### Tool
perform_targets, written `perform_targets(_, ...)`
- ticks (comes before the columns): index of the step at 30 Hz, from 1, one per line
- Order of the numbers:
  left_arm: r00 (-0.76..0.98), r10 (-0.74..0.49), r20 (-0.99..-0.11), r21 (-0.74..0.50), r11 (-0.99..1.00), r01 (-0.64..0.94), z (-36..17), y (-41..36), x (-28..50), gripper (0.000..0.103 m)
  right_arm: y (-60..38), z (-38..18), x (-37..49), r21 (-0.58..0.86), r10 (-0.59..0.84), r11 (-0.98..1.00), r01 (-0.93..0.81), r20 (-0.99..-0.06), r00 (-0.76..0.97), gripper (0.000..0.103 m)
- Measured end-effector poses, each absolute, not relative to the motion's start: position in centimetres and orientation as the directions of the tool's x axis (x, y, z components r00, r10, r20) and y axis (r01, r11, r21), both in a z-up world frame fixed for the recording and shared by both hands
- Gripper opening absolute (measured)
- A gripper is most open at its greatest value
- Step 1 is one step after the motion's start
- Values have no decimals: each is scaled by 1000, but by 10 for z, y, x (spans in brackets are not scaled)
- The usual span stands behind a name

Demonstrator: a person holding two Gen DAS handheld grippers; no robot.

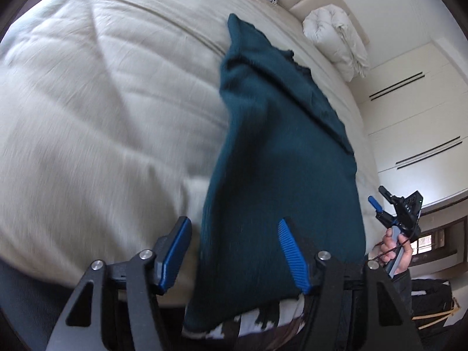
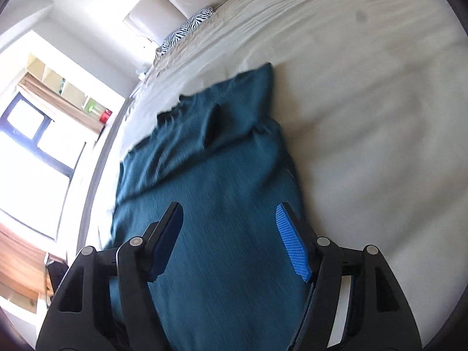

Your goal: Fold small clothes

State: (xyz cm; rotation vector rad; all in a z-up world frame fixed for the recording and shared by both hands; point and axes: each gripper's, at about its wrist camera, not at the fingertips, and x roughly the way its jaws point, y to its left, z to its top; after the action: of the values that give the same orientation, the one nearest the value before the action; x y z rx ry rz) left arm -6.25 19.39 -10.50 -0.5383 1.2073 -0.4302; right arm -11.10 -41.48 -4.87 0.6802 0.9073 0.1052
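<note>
A dark teal knitted garment (image 1: 280,158) lies stretched out on the cream bedcover (image 1: 102,102), folded over on itself at its far end. My left gripper (image 1: 234,237) hovers open over its near left edge, with nothing pinched between the blue pads. In the right wrist view the same garment (image 2: 222,181) fills the middle, and my right gripper (image 2: 231,225) stands open above it, the cloth lying loose below the fingers. The right gripper (image 1: 380,201) also shows at the right edge of the left wrist view, held in a hand (image 1: 392,248).
A white rolled duvet or pillow (image 1: 336,38) and a zebra-print cushion (image 2: 187,26) lie near the padded headboard (image 2: 175,3). A window (image 2: 35,134) and shelves are left of the bed. White cupboard doors (image 1: 415,117) stand to the right. Patterned cloth (image 1: 257,321) shows under the garment's near end.
</note>
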Motion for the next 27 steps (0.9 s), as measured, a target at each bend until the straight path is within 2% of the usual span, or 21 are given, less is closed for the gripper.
perform_targets(7,263,-554,-790,-570,821,19,-112,192,-98,58,-425,-63,-175,585,369,778,229,-721,586,64)
perform_targets(12,231,-542,-808,-555,832,10,-119,187,-105,41,-424,-71,-199,584,383,775,242,-739,554,59)
perform_targets(18,211,-537,-817,-545,838,24,-121,181,-101,31,-420,-73,-225,547,369,797,256,-777,511,58)
perform_targets(27,188,-566,-802,-571,820,32,-126,185,-100,27,-427,-66,-267,469,351,836,284,-856,380,57)
